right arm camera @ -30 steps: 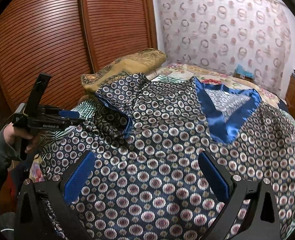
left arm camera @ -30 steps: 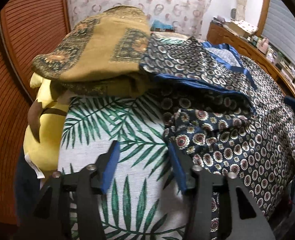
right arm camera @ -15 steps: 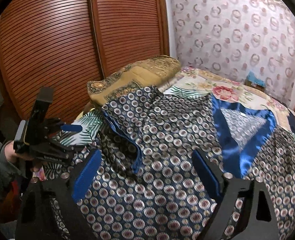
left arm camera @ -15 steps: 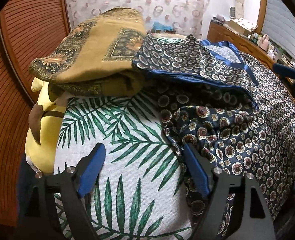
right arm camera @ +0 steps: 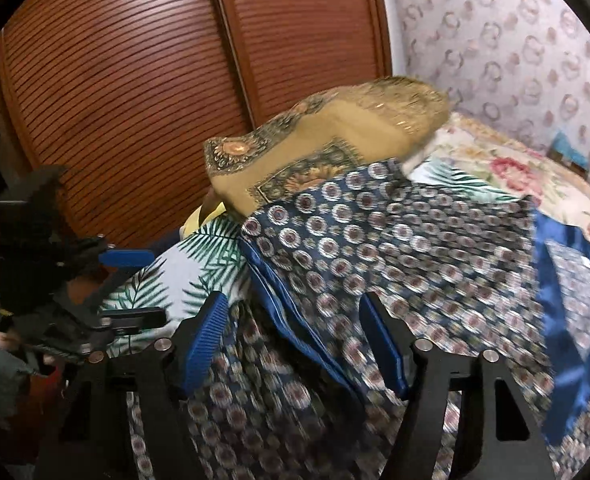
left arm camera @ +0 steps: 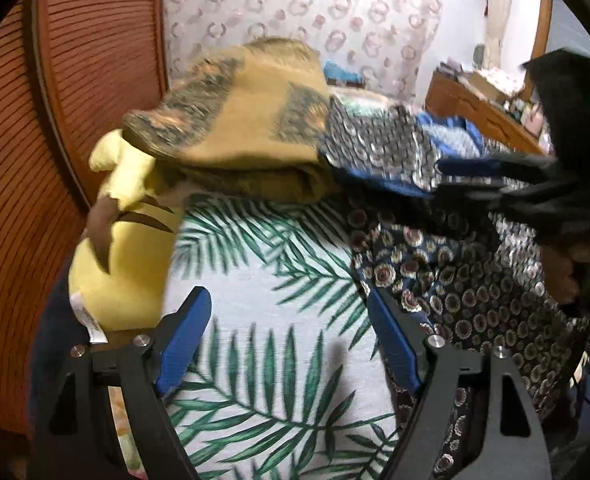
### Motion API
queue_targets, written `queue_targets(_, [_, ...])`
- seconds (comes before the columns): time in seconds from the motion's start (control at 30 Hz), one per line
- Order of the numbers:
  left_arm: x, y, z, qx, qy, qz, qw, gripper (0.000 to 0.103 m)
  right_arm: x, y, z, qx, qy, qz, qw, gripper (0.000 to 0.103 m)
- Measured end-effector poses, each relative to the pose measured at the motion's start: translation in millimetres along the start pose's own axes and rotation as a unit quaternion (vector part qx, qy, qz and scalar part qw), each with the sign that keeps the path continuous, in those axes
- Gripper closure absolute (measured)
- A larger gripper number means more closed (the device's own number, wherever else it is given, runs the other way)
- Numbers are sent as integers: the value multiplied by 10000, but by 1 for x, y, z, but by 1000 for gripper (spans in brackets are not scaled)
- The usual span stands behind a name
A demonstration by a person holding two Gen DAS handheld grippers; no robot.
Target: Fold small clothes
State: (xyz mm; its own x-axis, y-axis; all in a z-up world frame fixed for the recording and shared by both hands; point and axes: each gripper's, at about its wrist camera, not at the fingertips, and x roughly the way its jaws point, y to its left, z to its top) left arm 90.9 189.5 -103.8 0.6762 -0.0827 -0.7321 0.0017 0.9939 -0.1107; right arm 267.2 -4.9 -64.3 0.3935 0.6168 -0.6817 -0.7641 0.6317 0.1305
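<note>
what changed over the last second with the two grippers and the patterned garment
The right gripper swung left across the patterned garment to its blue-trimmed sleeve edge; its jaws are closing with that edge between them, not yet pinched. The left gripper spread wider over the palm-leaf sheet, holding nothing. The garment, the folded ochre cloth and the yellow plush stayed put.

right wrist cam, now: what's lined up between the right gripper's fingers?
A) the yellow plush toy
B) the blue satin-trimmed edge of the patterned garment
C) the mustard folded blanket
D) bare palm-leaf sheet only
B. In the right wrist view the right gripper is closing with the blue-trimmed edge of the patterned garment running between its fingers; pad contact is not clear.
</note>
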Motion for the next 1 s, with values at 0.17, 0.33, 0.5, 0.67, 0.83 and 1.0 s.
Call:
queue_targets(0.17, [-20, 6, 3, -96, -242, 0, 9997, 22, 37, 3, 20, -56, 277, -19, 9996, 42])
queue_targets(0.33, [-24, 6, 4, -152, -344, -88, 9993, 22, 62, 16, 27, -379, 600, -234, 9972, 49])
queue_targets(0.5, [-22, 3, 2, -160, -384, -90, 9991, 22, 90, 9, 33, -368, 815, -702, 9935, 87])
queue_targets(0.67, [-19, 0, 0, -230, -365, -222, 9988, 22, 72, -10, 35, -13, 347, -675, 9971, 98])
queue_targets(0.83, [-15, -10, 0, -192, -335, -296, 9988, 22, 34, -44, 37, 546, -343, -824, 9945, 99])
queue_targets(1.0, [-13, -24, 3, -120, -351, -384, 9986, 22, 16, -78, 22, 1059, -312, -1263, 9858, 99])
